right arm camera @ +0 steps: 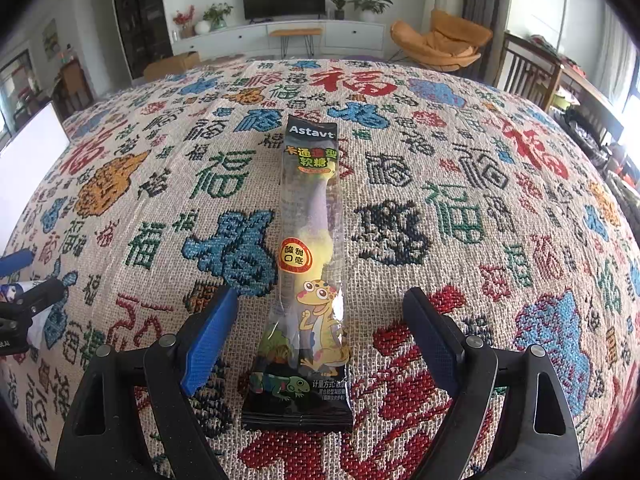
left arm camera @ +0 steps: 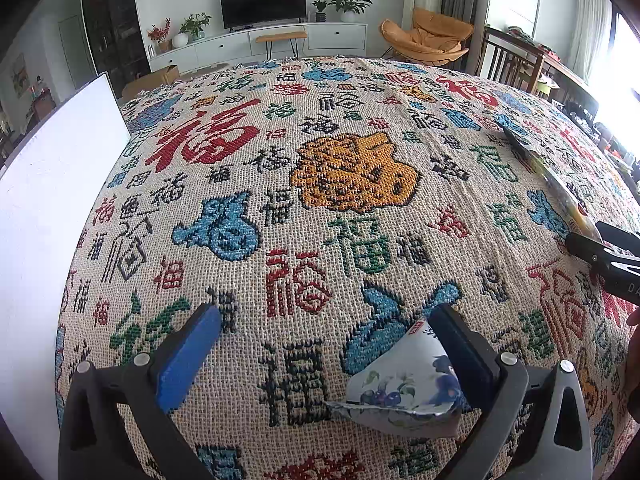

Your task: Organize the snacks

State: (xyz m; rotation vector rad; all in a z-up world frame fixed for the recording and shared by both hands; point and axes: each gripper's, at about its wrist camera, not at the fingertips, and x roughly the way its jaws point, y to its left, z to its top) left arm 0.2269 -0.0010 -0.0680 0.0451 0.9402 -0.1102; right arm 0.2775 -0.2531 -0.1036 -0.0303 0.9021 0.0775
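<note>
My left gripper (left arm camera: pixel 328 316) is open above the patterned cloth (left arm camera: pixel 320 184). A small white snack packet with blue flowers (left arm camera: pixel 404 388) lies on the cloth against the inner side of its right finger. My right gripper (right arm camera: pixel 320 300) is open, and a long gummy candy packet with a cartoon lizard (right arm camera: pixel 308 264) lies flat between its fingers, pointing away, untouched. In the left wrist view the same candy packet (left arm camera: pixel 556 184) lies at the right, with the right gripper (left arm camera: pixel 600 248) at its near end. In the right wrist view the left gripper (right arm camera: pixel 24 280) and the flower packet (right arm camera: pixel 16 290) show at the left edge.
A white board or box (left arm camera: pixel 52 216) stands along the left edge of the table; it also shows in the right wrist view (right arm camera: pixel 28 160). Beyond the table are a TV cabinet (left arm camera: pixel 260 44), an orange chair (left arm camera: pixel 424 40) and wooden chairs (left arm camera: pixel 516 60) at the right.
</note>
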